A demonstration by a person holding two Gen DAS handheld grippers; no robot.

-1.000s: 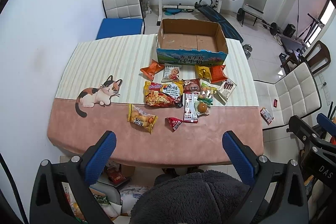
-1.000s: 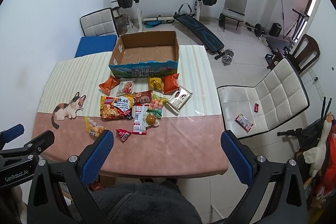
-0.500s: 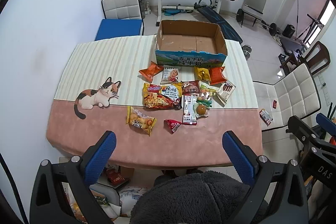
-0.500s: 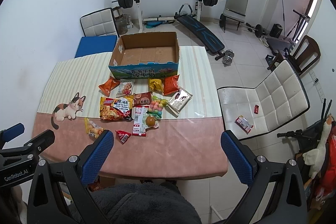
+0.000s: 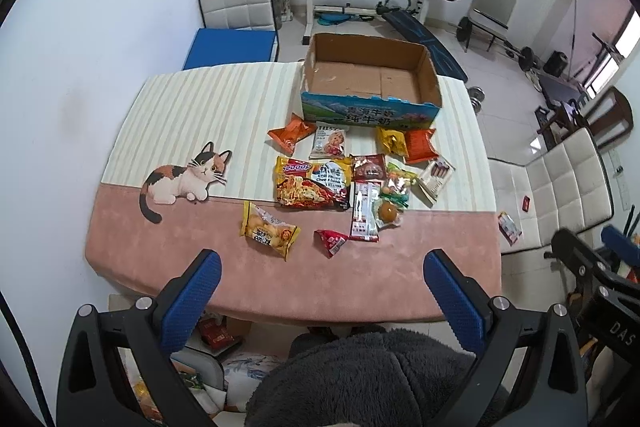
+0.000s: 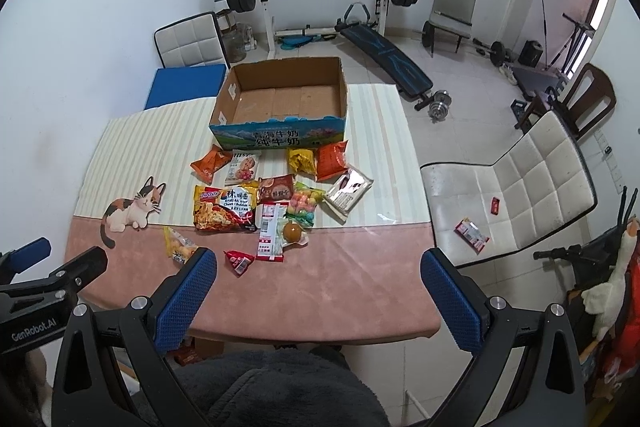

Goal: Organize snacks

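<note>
Both sets of fingers wide open and empty: left gripper and right gripper hover above the near edge of the desk, well apart from any snack. Nothing packed yet: cardboard box sits empty at the far side of the desk, snack pile just in front of it, mid-desk. Risks, as I judge them: packets overlap, so closing on the noodle pack could drag the dark red packet touching its right edge; the long white-red sachet is flat and thin, so my fingers may slide off it or pinch the cloth instead. The small red packet and yellow biscuit bag are nearest the desk's front edge, and a nudge could push them off. Orientation: sachet's long axis runs near-to-far, toward the box; noodle pack's long axis runs left-right; biscuit bag lies diagonal, its near end angled to the right.
</note>
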